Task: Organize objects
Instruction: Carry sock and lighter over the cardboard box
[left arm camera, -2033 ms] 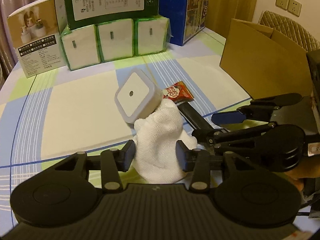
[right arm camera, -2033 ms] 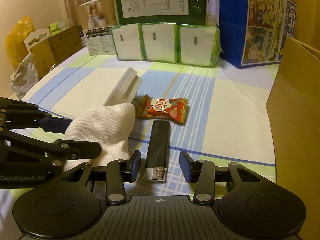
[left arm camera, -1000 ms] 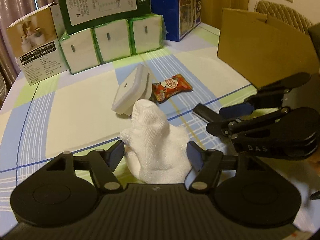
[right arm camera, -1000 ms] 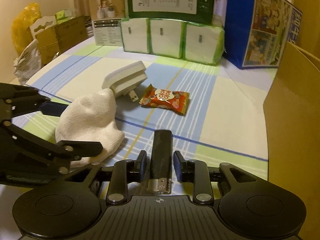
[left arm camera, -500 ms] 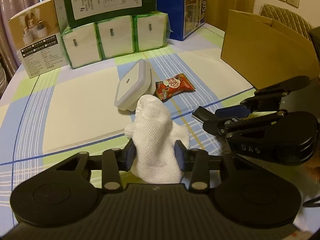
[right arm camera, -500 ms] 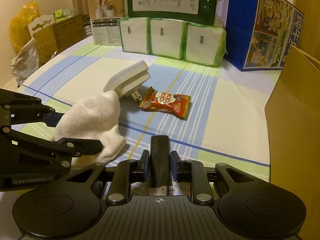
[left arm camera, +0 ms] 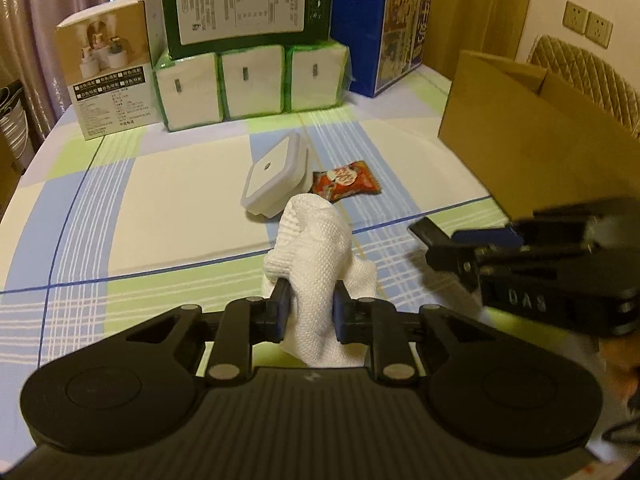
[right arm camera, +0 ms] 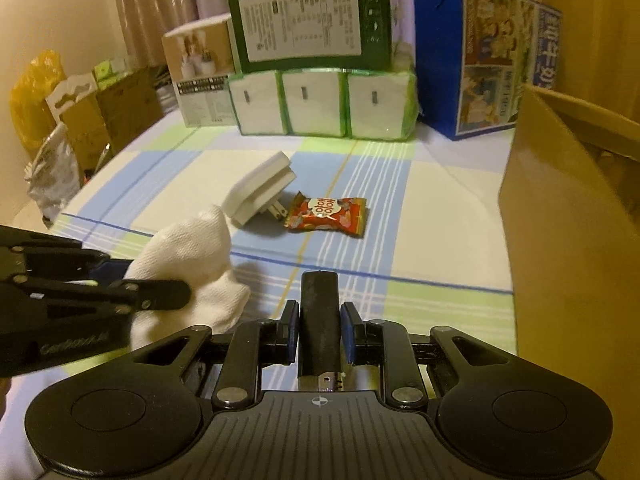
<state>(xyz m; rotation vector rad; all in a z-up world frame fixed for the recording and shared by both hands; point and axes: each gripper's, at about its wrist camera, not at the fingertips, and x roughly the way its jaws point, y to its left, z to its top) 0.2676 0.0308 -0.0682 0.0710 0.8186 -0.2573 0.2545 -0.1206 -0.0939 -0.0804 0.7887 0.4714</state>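
My left gripper point(left arm camera: 308, 304) is shut on a white knitted sock point(left arm camera: 316, 248), which stands bunched up between its fingers and is lifted off the checked cloth. My right gripper point(right arm camera: 319, 320) is shut on a black lighter point(right arm camera: 319, 312), held lengthwise with its metal end toward the camera. In the left wrist view the lighter point(left arm camera: 428, 232) sticks out of the right gripper point(left arm camera: 460, 252) at the right. A white plug-in night light point(left arm camera: 272, 176) and a red snack packet point(left arm camera: 346, 180) lie on the cloth beyond the sock point(right arm camera: 192, 252).
A brown cardboard box point(right arm camera: 568, 240) stands open at the right edge. At the back are green-wrapped tissue packs point(left arm camera: 248, 80), a dark green box point(left arm camera: 244, 4) on top, a blue carton point(right arm camera: 484, 52) and a small tan product box point(left arm camera: 108, 64). Bags and cartons point(right arm camera: 52, 120) sit left of the table.
Both grippers closed over the last two seconds, the left on the sock and the right on the lighter. Both objects have since risen off the cloth.
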